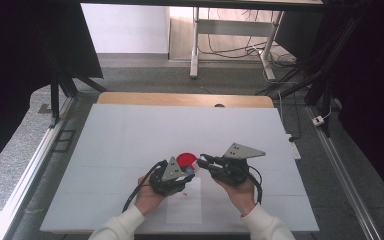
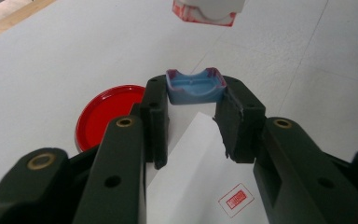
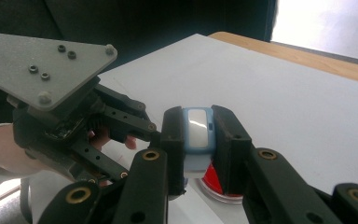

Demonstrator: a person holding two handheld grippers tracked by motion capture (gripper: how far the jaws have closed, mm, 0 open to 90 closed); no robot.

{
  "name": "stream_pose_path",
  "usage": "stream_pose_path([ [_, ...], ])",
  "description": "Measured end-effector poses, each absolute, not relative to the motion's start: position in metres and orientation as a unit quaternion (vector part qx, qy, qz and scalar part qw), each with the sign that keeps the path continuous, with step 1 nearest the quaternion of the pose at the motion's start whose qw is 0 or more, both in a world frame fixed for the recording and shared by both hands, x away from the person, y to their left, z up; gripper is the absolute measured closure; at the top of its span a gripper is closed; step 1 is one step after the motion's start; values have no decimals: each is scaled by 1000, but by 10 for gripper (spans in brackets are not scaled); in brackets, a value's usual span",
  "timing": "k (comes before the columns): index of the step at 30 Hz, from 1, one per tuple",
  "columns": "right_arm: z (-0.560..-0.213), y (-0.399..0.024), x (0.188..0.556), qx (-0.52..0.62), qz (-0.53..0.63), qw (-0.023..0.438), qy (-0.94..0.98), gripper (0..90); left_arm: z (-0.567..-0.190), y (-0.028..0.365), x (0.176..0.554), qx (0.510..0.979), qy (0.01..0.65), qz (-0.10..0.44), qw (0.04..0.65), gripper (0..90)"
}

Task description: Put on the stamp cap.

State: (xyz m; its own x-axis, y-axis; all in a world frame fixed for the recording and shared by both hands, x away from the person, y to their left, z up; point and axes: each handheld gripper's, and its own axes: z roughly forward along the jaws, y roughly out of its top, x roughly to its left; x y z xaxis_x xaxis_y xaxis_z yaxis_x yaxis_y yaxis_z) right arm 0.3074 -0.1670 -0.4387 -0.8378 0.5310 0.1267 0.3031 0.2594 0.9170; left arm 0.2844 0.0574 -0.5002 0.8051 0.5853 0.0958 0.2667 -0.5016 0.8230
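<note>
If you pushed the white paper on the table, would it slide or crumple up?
The paper lies flat on a smooth table, so it would probably slide easily. It looks thin, so it is likely floppy if lifted. It is probably very light too.

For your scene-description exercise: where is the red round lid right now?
The red round lid lies flat on the white table, near the middle of the high view, just beyond the two grippers' tips; in the left gripper view it sits left of the blue cap.

Stamp body (image 2: 205, 10) cut off by the left gripper view's top edge; red print (image 2: 235, 199) on paper unreadably small.
</note>
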Motion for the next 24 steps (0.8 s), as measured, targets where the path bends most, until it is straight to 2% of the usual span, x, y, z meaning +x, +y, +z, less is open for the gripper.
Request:
stream_pose_path([
  [24,-447,-158,307,288,532,96,790,748,-501,57,283,844,252,190,433,644],
])
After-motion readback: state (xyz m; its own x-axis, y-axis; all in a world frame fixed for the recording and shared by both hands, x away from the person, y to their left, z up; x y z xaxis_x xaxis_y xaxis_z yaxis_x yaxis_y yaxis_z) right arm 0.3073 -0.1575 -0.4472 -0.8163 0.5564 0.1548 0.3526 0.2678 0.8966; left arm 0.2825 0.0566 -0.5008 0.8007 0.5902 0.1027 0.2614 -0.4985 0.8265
